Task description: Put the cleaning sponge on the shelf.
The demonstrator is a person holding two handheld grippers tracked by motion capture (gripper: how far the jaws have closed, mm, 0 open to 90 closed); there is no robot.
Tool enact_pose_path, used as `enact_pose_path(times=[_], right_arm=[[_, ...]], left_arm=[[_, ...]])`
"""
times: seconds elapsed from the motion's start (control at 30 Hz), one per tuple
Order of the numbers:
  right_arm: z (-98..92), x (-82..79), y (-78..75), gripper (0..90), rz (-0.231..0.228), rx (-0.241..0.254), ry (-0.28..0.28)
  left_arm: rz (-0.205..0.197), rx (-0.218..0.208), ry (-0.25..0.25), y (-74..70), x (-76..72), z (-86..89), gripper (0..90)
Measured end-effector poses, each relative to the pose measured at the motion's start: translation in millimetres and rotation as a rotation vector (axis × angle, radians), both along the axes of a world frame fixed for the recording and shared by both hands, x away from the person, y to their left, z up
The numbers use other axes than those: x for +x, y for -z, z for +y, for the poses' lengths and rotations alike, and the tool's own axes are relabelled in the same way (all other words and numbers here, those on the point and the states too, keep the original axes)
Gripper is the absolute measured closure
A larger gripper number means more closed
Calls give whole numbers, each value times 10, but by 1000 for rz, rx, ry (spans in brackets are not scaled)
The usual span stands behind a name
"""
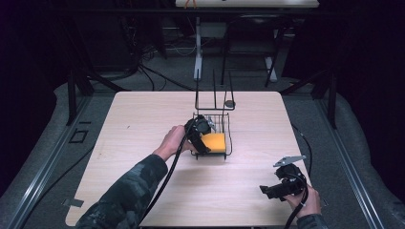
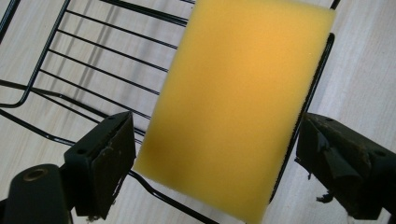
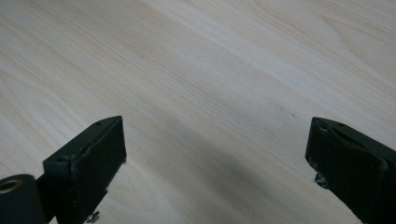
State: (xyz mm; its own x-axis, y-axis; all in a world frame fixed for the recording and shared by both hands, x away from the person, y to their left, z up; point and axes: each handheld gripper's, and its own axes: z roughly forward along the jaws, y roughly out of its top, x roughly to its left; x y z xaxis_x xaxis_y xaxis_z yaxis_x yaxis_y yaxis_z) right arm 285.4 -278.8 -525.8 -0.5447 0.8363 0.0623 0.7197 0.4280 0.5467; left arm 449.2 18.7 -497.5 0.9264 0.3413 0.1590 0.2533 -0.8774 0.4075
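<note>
Sponge (image 2: 233, 107) lies in rack (image 2: 93, 60) — between parted left claw (image 2: 215, 154) jaws.

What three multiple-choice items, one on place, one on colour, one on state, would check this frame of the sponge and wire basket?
1. Where does the sponge lie?
A. In the wire basket
B. On the bare table by the right gripper
C. On the floor

2. What colour is the sponge?
A. Blue
B. Yellow-orange
C. Green

3. How does the left gripper stand?
A. Shut on the basket's rim
B. Open, its pads off the sponge
C. Shut, nothing between

Key: 1 A, the high view shows the sponge inside the black wires; 2 B, plain in two views; 3 B, a gap shows at each pad in the left gripper view.
</note>
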Motion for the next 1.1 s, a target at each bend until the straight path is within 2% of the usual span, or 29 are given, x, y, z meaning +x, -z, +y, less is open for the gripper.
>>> enact_pose_path(times=[0.13, 0.3, 0.53, 0.67, 0.8, 1.1], right_arm=[[-1, 0, 0, 46, 0, 0, 0], [-12, 2, 0, 46, -5, -9, -2], [-8, 1, -3, 46, -6, -7, -1], [-5, 1, -1, 46, -3, -3, 3], [-1, 0, 0, 47, -2, -3, 4], [2, -5, 6, 48, -2, -10, 1]], left_arm=[[-5, -12, -2, -15, -18, 4, 77], [-18, -40, -8, -111, -76, 65, 55], [-52, -75, -18, -209, -173, 198, 49], [-58, -80, -20, -220, -210, 290, 49], [-56, -89, -38, -231, -233, 382, 49], [-91, -117, -92, -330, -368, 642, 55]])
